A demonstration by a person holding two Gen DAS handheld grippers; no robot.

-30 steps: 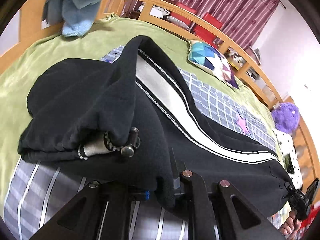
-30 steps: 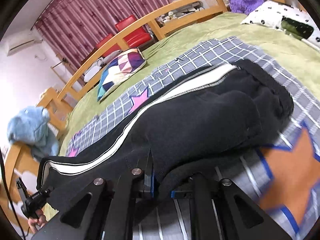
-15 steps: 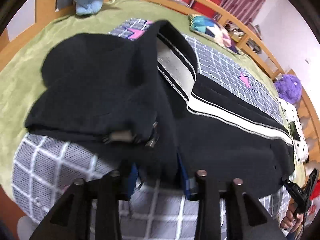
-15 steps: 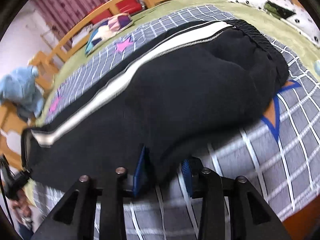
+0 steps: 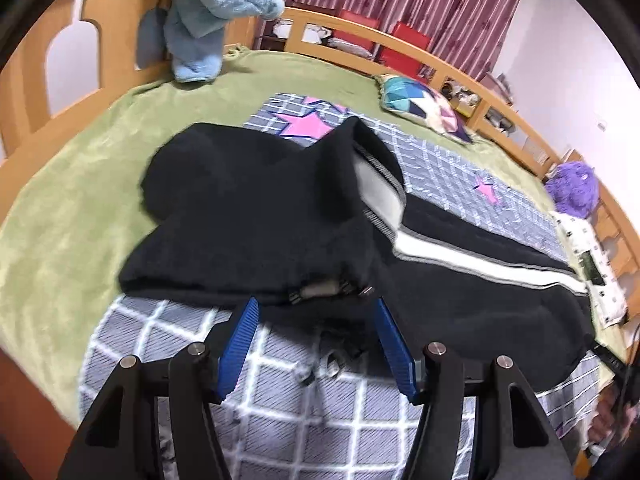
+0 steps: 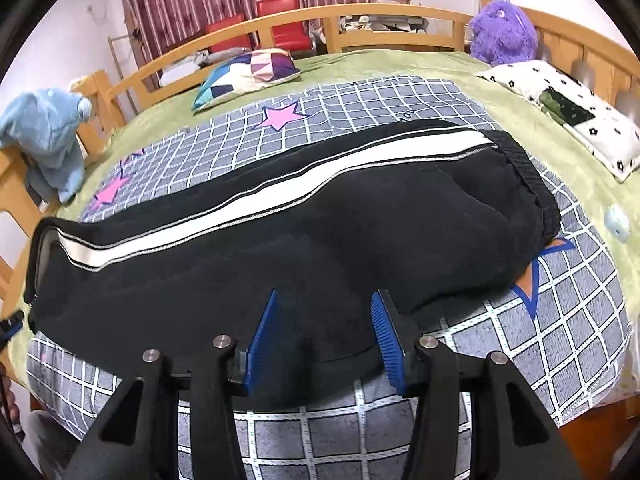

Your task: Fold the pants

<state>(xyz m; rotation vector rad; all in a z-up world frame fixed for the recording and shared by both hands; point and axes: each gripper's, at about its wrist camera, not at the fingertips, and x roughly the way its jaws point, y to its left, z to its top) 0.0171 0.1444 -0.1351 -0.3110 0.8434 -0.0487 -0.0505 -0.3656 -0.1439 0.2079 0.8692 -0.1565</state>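
Lying lengthwise across a grey checked blanket (image 6: 400, 108) on the green bedspread (image 6: 400, 62) of a wooden-railed bed (image 6: 360, 12), the black track pants (image 6: 280, 248) were folded leg over leg, with a white side stripe (image 6: 240, 204) running along the upper face and the elastic waistband (image 6: 532, 176) at the end toward the purple plush toy (image 6: 502, 28). At the opposite end, in the left wrist view, the pants (image 5: 260, 216) were bunched into a raised hump, and the drawstring toggle (image 5: 320, 290) at the hem lay just beyond the fingers.

The right gripper (image 6: 324, 336) was released, its blue-padded jaws spread wide, with the near edge of the pants lying between them; whether either pad touched the cloth could not be established. The left gripper (image 5: 316, 344) was likewise released, jaws apart over the blanket (image 5: 280, 420), with the hem edge between their tips.

A patchwork cushion (image 6: 248, 74) lay beyond the blanket, a spotted white pillow (image 6: 568, 116) near the plush toy, and a light blue soft toy (image 5: 216, 12) hung at the rail.
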